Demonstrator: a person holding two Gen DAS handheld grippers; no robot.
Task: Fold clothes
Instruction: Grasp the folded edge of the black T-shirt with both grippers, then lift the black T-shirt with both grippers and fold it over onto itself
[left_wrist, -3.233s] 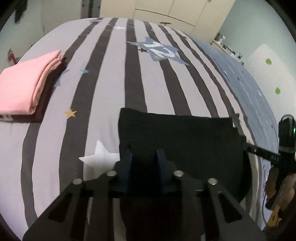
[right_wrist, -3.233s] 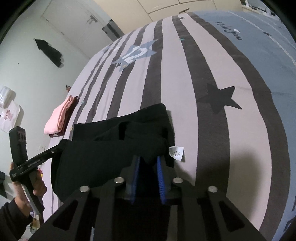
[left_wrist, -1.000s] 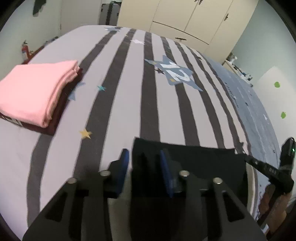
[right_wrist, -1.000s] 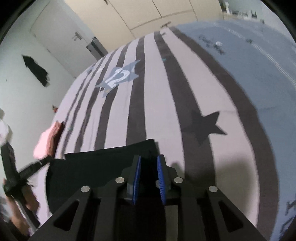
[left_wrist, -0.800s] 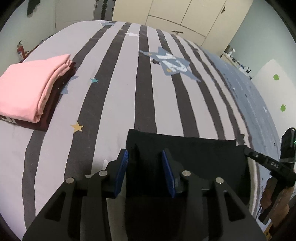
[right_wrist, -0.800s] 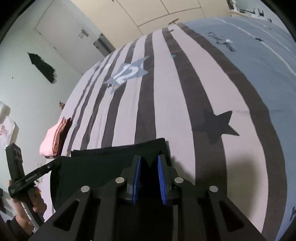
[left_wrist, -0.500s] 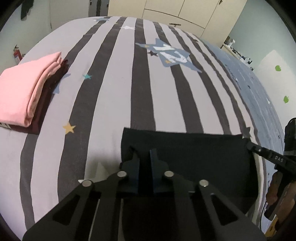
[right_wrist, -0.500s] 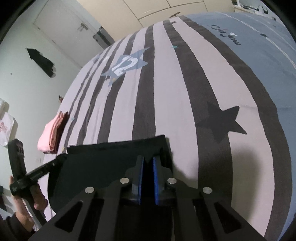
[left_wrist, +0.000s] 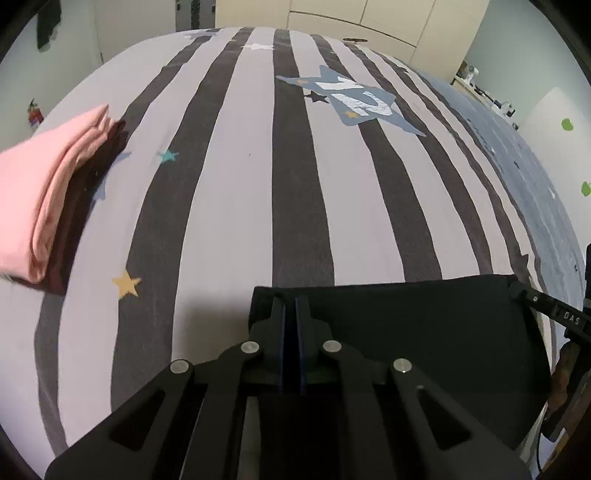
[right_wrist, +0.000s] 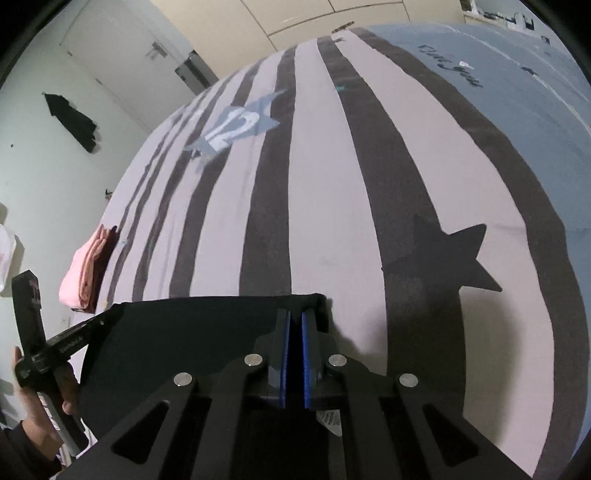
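Observation:
A black garment (left_wrist: 424, 332) is stretched between my two grippers just above the striped bed cover (left_wrist: 229, 206). My left gripper (left_wrist: 290, 301) is shut on its left corner. My right gripper (right_wrist: 294, 315) is shut on its right corner; the cloth (right_wrist: 192, 332) spans left to the other gripper (right_wrist: 85, 332). A white label (right_wrist: 328, 419) hangs under the right gripper. The right gripper also shows in the left wrist view (left_wrist: 532, 297), at the cloth's far corner.
A folded pink garment (left_wrist: 40, 192) lies on a dark red one (left_wrist: 92, 184) at the bed's left side; the stack also shows in the right wrist view (right_wrist: 86, 273). Wardrobe doors (left_wrist: 369, 18) stand behind the bed. A blue "12" star print (left_wrist: 354, 99) marks the cover.
Both grippers went from open around the black garment's corners to shut on them. The cloth now hangs taut between them, slightly lifted.

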